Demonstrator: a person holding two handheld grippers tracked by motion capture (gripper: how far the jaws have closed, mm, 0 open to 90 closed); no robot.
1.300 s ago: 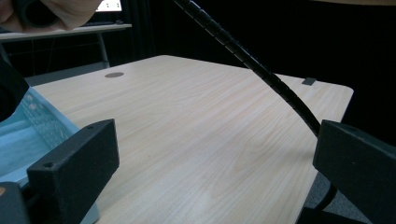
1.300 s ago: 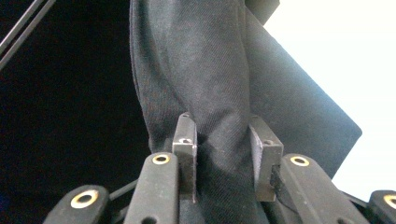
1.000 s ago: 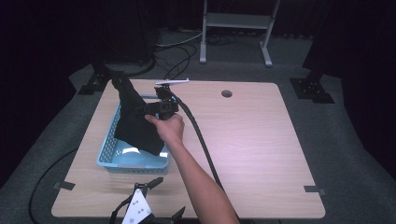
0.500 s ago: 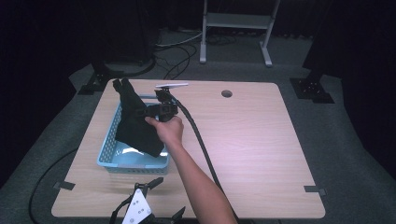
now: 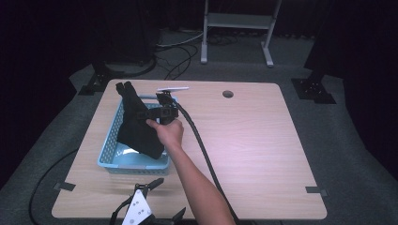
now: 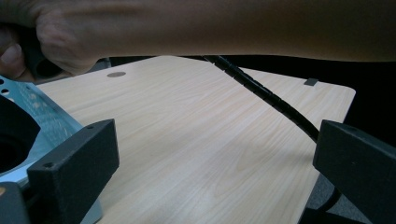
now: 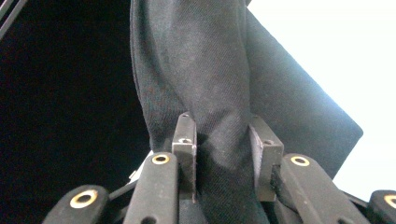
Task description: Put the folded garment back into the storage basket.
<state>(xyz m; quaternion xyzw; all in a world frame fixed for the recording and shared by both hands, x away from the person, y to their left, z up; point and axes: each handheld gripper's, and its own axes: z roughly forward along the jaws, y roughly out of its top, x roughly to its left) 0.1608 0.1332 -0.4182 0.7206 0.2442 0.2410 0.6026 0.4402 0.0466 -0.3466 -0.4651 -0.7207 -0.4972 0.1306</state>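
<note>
A black cloth (image 5: 138,129) hangs over the blue plastic basket (image 5: 109,152) at the table's left. Its lower part drapes into the basket and its top end stands above the far rim. My right gripper (image 5: 146,112), held in a hand, is shut on the cloth. In the right gripper view the two pads pinch a bunched fold of the cloth (image 7: 201,70) at my right gripper (image 7: 223,149). My left gripper (image 5: 166,199) lies on the table by the near edge, open with nothing in it. Its wide-apart jaws frame bare wood in the left gripper view (image 6: 212,172).
The right gripper's black cable (image 5: 202,150) trails across the table's middle toward the near edge. A thin white strip (image 5: 172,88) lies behind the basket. A round hole (image 5: 228,93) sits near the far edge. The forearm (image 6: 233,28) crosses above the left gripper.
The right hand and the cloth have barely shifted over the basket. The left gripper has stayed still.
</note>
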